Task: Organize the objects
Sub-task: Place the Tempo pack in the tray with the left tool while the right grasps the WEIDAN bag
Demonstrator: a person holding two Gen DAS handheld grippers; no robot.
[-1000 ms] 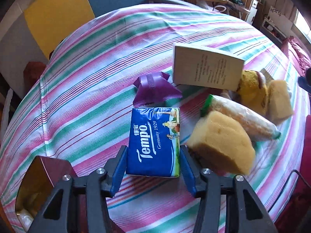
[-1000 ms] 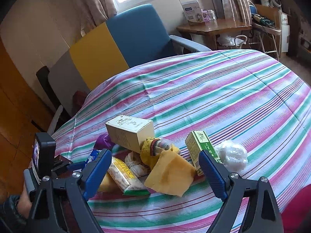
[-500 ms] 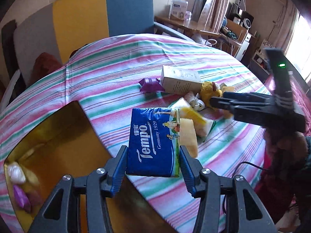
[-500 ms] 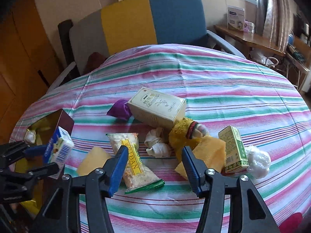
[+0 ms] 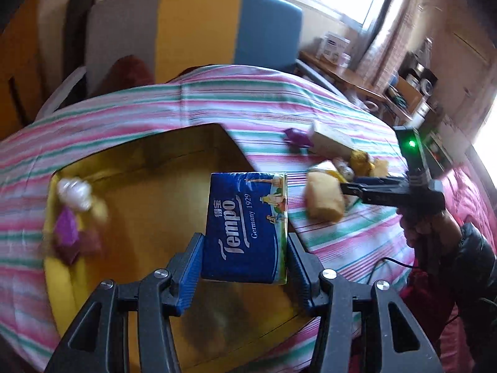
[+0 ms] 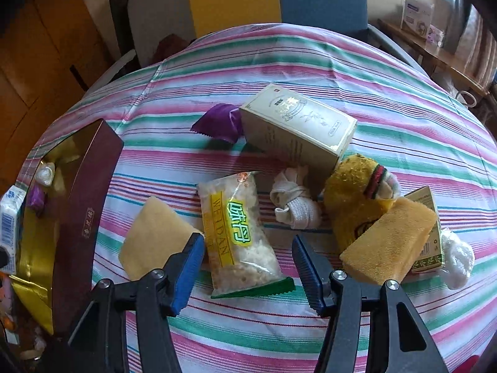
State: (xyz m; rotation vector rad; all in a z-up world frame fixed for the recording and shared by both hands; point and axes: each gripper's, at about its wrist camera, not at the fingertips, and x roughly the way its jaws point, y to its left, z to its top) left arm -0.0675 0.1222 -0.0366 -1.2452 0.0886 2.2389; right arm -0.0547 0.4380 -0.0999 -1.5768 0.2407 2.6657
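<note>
Tissue pack (image 5: 247, 228) pinched in left gripper (image 5: 245, 261), now carried from table to over box (image 5: 149, 161) — drop next, prob. Right gripper (image 6: 248, 259) wide, over snack bag (image 6: 236, 227) — narrower than a sec ago.

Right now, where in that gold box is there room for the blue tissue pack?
The gold box has bare floor across its middle and right, under the tissue pack. Its left wall is crowded with small wrapped sweets. Outside, the snack bag and sponges crowd the tablecloth.
</note>
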